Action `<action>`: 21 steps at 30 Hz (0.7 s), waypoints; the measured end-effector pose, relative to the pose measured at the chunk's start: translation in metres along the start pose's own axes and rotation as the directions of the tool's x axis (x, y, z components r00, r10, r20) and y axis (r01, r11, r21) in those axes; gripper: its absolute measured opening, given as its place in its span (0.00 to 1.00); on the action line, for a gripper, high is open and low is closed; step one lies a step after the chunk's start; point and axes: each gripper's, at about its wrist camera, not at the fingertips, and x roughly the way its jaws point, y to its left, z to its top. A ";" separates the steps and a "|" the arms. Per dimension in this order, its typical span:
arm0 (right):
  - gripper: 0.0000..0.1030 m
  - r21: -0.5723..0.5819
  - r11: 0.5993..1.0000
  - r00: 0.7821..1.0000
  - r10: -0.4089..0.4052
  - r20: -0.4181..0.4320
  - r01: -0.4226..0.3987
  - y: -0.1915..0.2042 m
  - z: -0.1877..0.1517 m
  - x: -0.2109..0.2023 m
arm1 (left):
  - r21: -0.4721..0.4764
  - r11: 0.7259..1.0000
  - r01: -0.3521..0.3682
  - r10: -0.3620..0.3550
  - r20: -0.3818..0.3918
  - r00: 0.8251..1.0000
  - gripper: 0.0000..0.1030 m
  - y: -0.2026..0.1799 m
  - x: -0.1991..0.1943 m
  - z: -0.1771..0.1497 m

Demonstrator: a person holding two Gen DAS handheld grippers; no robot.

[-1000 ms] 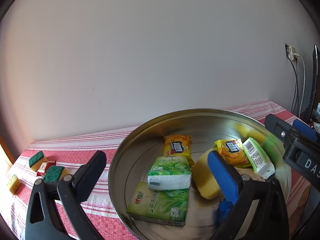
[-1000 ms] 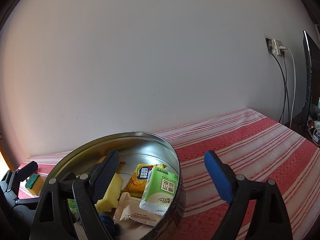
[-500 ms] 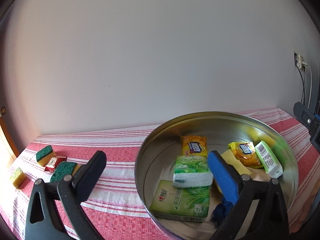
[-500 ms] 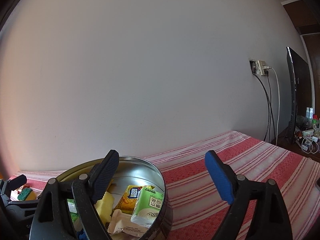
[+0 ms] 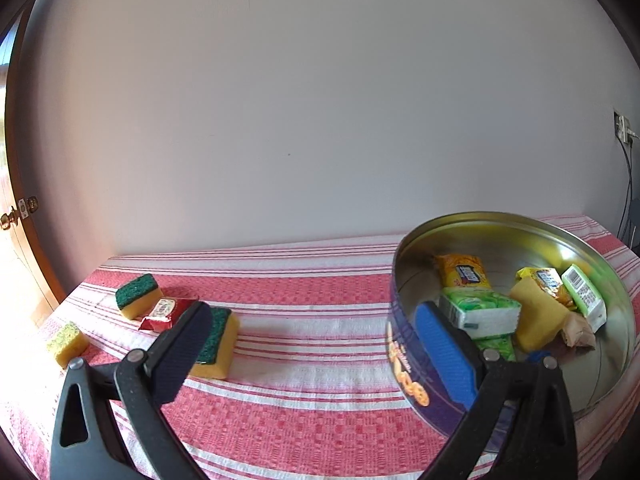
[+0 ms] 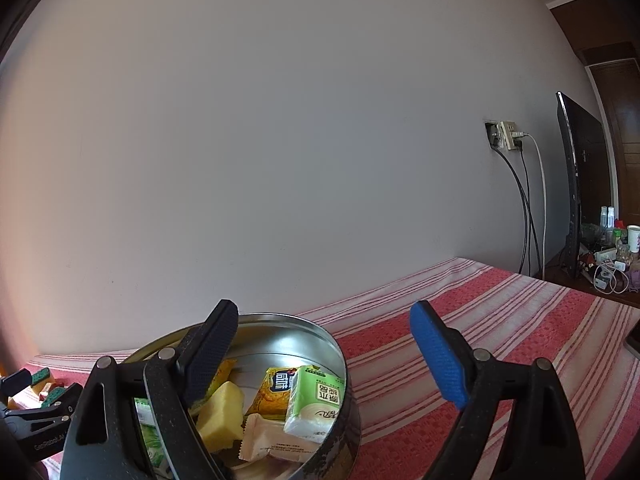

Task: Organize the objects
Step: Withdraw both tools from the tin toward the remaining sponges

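Plain pale wall is filling the upper part of both wrist views, and below it a counter [image 5: 312, 320] under a red-and-white striped cloth is carrying everything.

Since a second ago the left wrist view is swinging away from the round metal tin [image 5: 404, 360]: then the tin sat dead centre, now it is lying at about 4 o'clock, and the loose items at 9 o'clock are moving toward the middle. The left gripper [image 5: 312, 344] is holding nothing, its fingers spread wide, one black pad in front of the nearest green-topped sponge [image 5: 218, 344] and the blue pad in front of the tin's wall. The right gripper [image 6: 324, 360] is also empty, fingers spread, and its view is lifting off the tin toward the bare striped cloth at 3 o'clock.

Inside the tin are lying two green tissue packs, a plain yellow sponge [image 5: 536, 320], two yellow snack packets, a green-and-white packet [image 5: 584, 296] and a beige wrapper. Outside it, at 9 o'clock, are waiting the near sponge, a second green-topped sponge [image 5: 138, 294], a red snack packet [image 5: 166, 312] between them, and a small yellow sponge [image 5: 66, 344] at the cloth's edge.

Judging by this turn, the left gripper is heading for the near sponge next, with four items not yet in the tin.
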 end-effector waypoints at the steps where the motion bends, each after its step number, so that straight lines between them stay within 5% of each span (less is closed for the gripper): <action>1: 0.87 -0.010 1.000 1.000 0.003 -0.004 -0.003 0.005 -0.003 -0.002 | -0.001 1.000 -0.008 0.008 0.000 1.000 0.99 0.007 0.001 -0.001; 21: 0.87 -0.078 0.973 0.975 0.211 -0.068 -0.217 0.154 -0.042 -0.035 | -0.102 0.983 -0.155 0.149 -0.062 0.987 0.99 0.141 0.023 -0.016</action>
